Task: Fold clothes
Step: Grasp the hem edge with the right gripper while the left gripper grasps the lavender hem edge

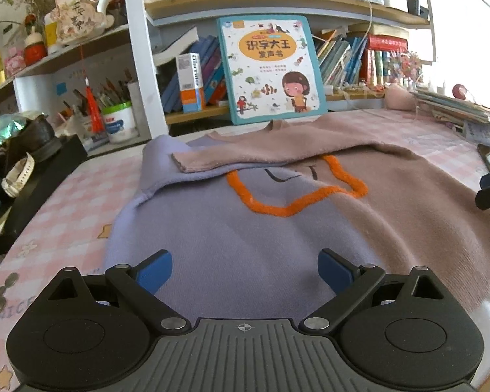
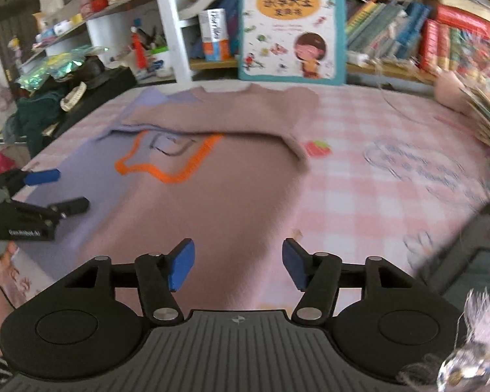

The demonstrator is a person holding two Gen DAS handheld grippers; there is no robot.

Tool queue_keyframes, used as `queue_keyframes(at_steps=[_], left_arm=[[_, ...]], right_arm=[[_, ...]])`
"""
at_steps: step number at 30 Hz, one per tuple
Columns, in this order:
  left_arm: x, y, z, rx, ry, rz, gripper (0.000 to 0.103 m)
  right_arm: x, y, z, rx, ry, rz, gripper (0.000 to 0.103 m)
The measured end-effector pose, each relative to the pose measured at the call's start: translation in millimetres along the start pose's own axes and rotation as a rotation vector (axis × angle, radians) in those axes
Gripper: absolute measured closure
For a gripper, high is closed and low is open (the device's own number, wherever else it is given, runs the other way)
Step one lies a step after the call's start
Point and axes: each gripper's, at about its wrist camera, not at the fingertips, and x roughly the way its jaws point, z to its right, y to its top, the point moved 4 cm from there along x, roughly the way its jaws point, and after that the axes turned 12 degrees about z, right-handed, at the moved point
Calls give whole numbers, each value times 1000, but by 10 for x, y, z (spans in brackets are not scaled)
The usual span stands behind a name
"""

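Both claws stand open with nothing between their blue pads. The left gripper [image 1: 245,272] sits low in the centre of its own frame, hovering over the lilac half of the sweater [image 1: 277,228]; in the right wrist view it shows at the left edge, above the same lilac cloth. The right gripper [image 2: 238,266] fills the bottom centre of its frame, over the dusty-pink half near the hem. The sweater lies flat on the pink checked cloth [image 2: 375,196], neck towards the picture book [image 2: 292,26] at the top of the frame, with both sleeves [image 1: 245,156] already folded across the chest above the orange outline [image 1: 294,202]. The step in hand looks like taking the hem to fold the body up towards the neck. To do it well, each claw should probably pinch the hem near its own corner, catch both layers, lift level together and lay the fold without dragging the sleeves askew.
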Motion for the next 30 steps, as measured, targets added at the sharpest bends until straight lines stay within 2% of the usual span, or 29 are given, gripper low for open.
queue_keyframes(at_steps=[4,8,14,18,23,25,27,29,30], left_arm=[[-212,-19,-105,8,43,-3,5],[-413,-23,-343,6,125,-16,5],[-557,-89,-737,-61,235,-47,5],[-609,-152,-861,-129,236,-56,5],[-597,-174,-851,-235,157,-55,7],[-585,-179,-825,-246,142,-61,15],[-566,-200,-824,-250,147,-76,39],[-547,-243,-847,-278,142,-95,54],[-540,-265,-856,-292,138,-103,55]], right_arm=[[-82,-99,65,39,-6,-16,43],[-145,-153,94,69,6,-22,42],[-191,-198,106,106,26,-15,39],[-199,-199,92,119,39,-16,39],[-186,-196,67,145,56,-6,43],[-183,-196,79,163,53,2,45],[-185,-200,95,172,48,6,50],[-191,-206,101,169,44,6,52],[-192,-208,100,165,42,6,54]])
